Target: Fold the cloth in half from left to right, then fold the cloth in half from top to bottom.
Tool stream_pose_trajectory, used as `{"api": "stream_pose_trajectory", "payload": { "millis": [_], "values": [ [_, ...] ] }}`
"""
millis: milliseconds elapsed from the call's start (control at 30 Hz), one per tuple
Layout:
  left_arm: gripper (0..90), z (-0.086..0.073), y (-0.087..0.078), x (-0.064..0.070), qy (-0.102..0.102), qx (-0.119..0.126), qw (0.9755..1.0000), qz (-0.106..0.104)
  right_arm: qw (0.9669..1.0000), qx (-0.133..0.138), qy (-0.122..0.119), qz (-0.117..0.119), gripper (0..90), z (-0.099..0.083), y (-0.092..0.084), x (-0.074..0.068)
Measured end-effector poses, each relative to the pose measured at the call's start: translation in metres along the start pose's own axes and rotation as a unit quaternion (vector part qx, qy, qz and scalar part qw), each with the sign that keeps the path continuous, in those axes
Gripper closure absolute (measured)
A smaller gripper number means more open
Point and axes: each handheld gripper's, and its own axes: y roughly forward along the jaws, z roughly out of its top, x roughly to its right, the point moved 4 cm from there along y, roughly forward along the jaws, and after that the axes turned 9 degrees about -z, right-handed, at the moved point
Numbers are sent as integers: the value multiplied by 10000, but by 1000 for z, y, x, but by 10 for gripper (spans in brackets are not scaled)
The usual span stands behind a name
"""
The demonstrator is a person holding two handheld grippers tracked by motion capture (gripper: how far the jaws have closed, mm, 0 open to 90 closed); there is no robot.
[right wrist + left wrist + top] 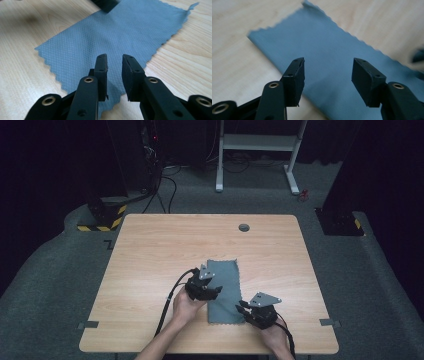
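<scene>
Black right gripper [114, 75] jaws slightly parted, left gripper [327, 80] jaws wide apart, both empty above waffle-textured grey cloth [117, 35], zigzag-edged, its far corner perhaps curled.

The grey cloth [329, 50] runs off the bottom edge, its right side blurred.

Both grippers are black. The left gripper [216, 290] has a grey three-cornered plate on top, and a black cable runs back from it along the arm. The right gripper [242, 306] has the same grey plate, with small dark dots at its corners, and a black cable too. Each jaw is a flat black block with tiny holes, and round brass rings sit in the black arms behind it. The forearms are bare, with no sleeves.
</scene>
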Motion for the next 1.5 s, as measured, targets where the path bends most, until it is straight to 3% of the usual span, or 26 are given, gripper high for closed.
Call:
{"api": "stream_pose_trajectory", "payload": {
  "millis": [133, 300, 433, 567, 700, 800, 967, 1067, 1167, 1367, 1500],
  "values": [
    [432, -20, -7, 19, 30, -32, 9997, -228, 9998, -175, -81, 40, 726, -2, 8, 1],
    [437, -43, -12, 33, 296, -339, 9990, 84, 9994, -332, -90, -61, 697, -12, 11, 8],
    [449, -55, -17, 34, 129, -332, 9993, 115, 9991, -356, -36, -217, 685, -13, 9, 13],
    [478, -60, -22, 39, 61, -347, 9993, 98, 9996, -279, 75, 26, 640, -14, 2, 7],
    [624, -61, -22, 47, 194, -348, 9992, -14, 9994, -332, 21, 30, 628, -22, -2, -1],
    [743, -62, -22, 50, 202, -312, 9992, -132, 9994, -329, 70, 33, 665, -22, -3, -2],
    [866, -63, -22, 51, 219, -292, 9988, -342, 9993, -347, 2, 127, 747, -22, -3, -4],
    [887, -63, -22, 52, 308, -285, 9986, -312, 9994, -327, 0, 136, 790, -22, -3, -5],
    [892, -63, -22, 51, 275, -272, 9987, -338, 9994, -319, -49, 156, 839, -22, -4, -8],
    [893, -66, -27, 51, 399, -350, 9982, -288, 9992, -329, -167, 160, 858, -21, -4, -14],
    [894, -72, -33, 50, 324, -302, 9985, -322, 9986, -366, -308, 219, 861, -18, -4, -21]
  ]
}}
